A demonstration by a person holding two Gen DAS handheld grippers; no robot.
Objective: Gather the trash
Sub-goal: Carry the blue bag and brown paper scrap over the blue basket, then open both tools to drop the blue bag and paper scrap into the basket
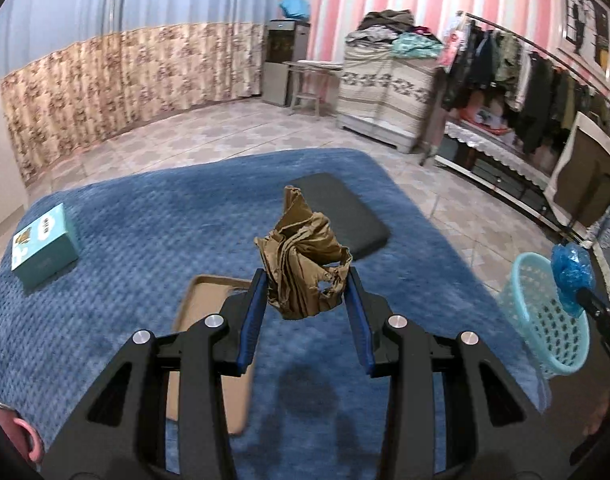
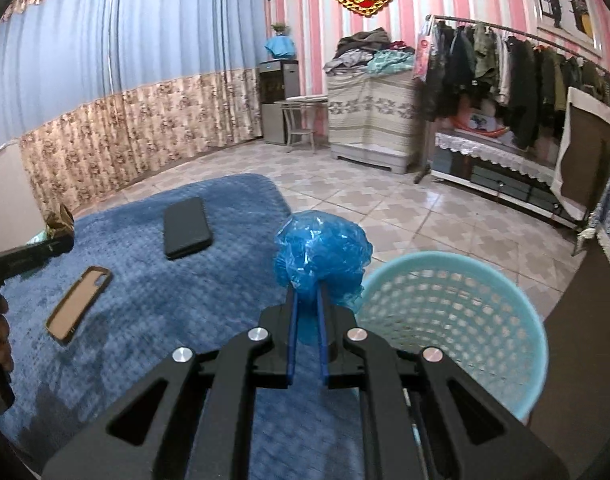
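Crumpled brown paper (image 1: 303,256) pinched between the left gripper (image 1: 307,286) fingers, held above the blue bed cover (image 1: 145,216), gripper tilted downward, blue plastic wad (image 2: 323,258) clamped by the right gripper (image 2: 308,300) fingers nearly pressed together, turquoise basket (image 2: 457,320) at its 3 o'clock, tan phone case (image 2: 79,306) and dark phone (image 2: 187,228) lying at 10 o'clock

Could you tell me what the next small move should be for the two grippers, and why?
Probably carry the right hand-held gripper, shut on the crumpled blue plastic wad, sideways over the light blue perforated plastic basket, then release. The wad hangs just beside the rim, nearer than the crumpled brown paper in the left hand-held gripper.
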